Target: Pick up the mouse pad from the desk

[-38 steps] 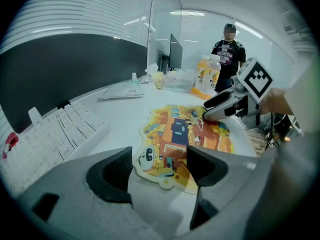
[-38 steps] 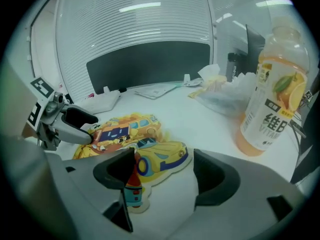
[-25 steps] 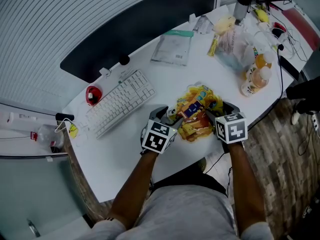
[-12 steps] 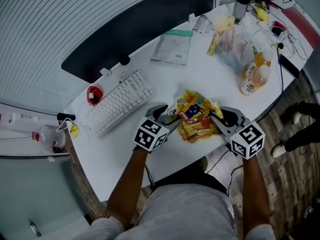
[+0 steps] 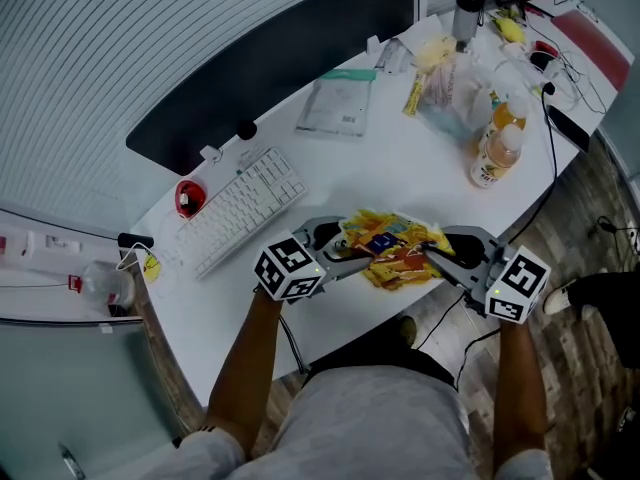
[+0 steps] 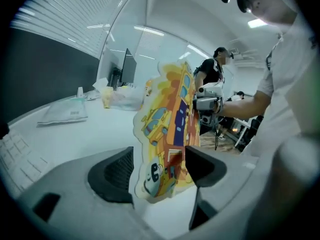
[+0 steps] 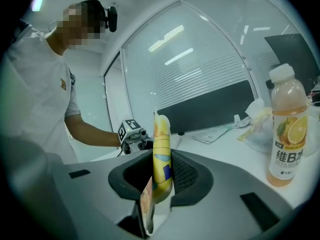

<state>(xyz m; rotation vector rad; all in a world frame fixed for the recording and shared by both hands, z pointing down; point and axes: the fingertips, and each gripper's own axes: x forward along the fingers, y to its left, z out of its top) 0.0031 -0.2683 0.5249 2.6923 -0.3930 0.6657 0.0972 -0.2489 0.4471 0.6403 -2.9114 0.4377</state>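
Note:
The mouse pad [image 5: 390,248], a flat cartoon-printed sheet in yellow and orange, hangs between both grippers above the white desk [image 5: 420,183]. My right gripper [image 5: 440,250] holds its right edge: in the right gripper view the pad [image 7: 161,154] is pinched upright between the jaws of the right gripper [image 7: 161,176], which are closing. My left gripper [image 5: 338,248] is at the pad's left edge. In the left gripper view the pad [image 6: 167,129] stands between the jaws of the left gripper [image 6: 157,171], which are opening, with a gap beside the left jaw.
A white keyboard [image 5: 245,208] and a red round object [image 5: 187,196] lie to the left. A dark monitor [image 5: 270,68] stands behind. An orange drink bottle [image 5: 490,153], a plastic bag [image 5: 455,83] and a packet [image 5: 338,108] sit at the back right.
Both grippers have risen with the mouse pad, which has come up off the desk. The right gripper's jaws have closed onto the pad's edge and swung outward to the right.

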